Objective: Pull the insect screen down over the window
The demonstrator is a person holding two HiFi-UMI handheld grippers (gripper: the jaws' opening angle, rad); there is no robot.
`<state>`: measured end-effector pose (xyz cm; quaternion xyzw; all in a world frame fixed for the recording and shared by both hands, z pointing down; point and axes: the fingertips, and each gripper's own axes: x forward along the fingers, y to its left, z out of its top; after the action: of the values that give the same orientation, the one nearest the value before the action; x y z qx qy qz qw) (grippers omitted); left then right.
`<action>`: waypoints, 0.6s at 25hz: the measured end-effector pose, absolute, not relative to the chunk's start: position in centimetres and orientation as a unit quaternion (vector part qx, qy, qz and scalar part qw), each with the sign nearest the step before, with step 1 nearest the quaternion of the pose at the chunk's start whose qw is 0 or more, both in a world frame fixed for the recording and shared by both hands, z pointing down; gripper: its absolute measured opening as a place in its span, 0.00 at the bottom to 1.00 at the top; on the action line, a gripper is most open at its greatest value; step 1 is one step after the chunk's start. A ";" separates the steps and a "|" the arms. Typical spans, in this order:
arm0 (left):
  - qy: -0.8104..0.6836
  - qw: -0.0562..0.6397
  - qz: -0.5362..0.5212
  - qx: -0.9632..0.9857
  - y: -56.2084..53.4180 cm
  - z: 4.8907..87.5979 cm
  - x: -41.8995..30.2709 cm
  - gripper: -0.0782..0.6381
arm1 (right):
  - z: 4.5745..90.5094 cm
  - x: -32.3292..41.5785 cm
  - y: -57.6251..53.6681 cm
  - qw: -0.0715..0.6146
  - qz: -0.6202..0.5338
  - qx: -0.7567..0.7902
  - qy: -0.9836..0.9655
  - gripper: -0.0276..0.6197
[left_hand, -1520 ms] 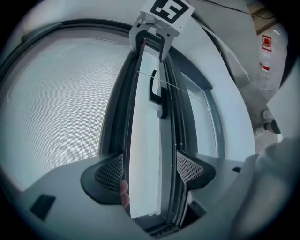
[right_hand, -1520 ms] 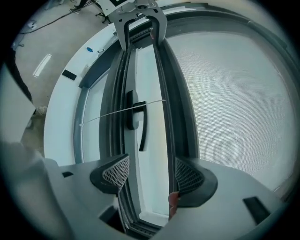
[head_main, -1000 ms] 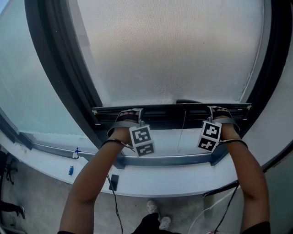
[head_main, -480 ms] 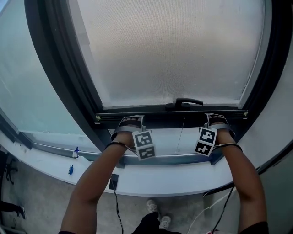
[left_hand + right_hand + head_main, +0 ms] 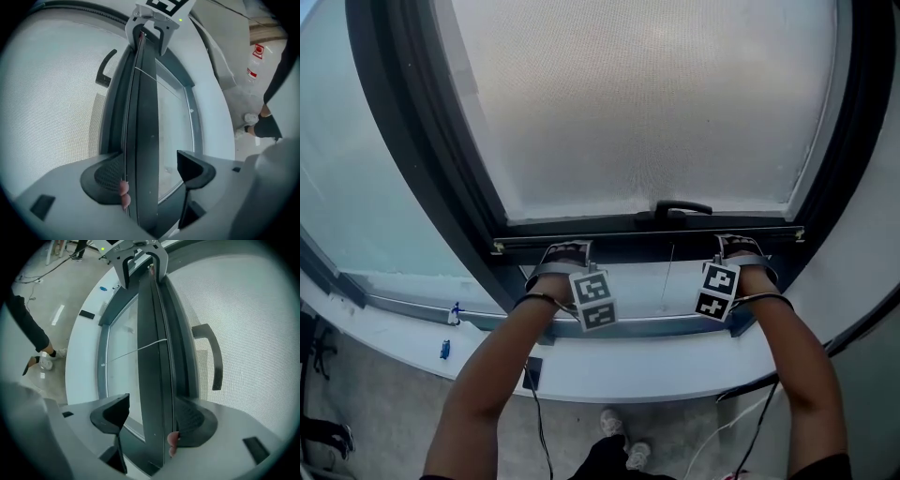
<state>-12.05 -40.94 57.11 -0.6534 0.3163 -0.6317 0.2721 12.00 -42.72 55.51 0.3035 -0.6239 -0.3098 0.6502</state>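
Our left hand-held gripper (image 5: 566, 249) and right hand-held gripper (image 5: 737, 243) sit open-jawed astride the dark screen bar (image 5: 647, 237), curved handle (image 5: 675, 207) just above, against fine mesh (image 5: 647, 103).

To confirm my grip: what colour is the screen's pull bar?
Black pull bar, clearest in the head view.

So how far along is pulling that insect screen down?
Done: the mesh covers the pane past the window handle. In hand: the left gripper and right gripper straddle the bottom bar, jaws open. Left: a strip of bare glass above the lower frame.
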 end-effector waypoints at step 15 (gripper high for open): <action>0.332 0.282 -0.614 -0.659 -42.1 56.5 -12.0 0.58 | 55.2 11.9 -43.6 0.636 -0.324 0.312 -0.627 0.50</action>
<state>-12.01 -42.06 56.52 -0.6587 0.3320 -0.6135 0.2819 11.90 -43.63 55.25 0.3124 -0.6267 -0.3241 0.6361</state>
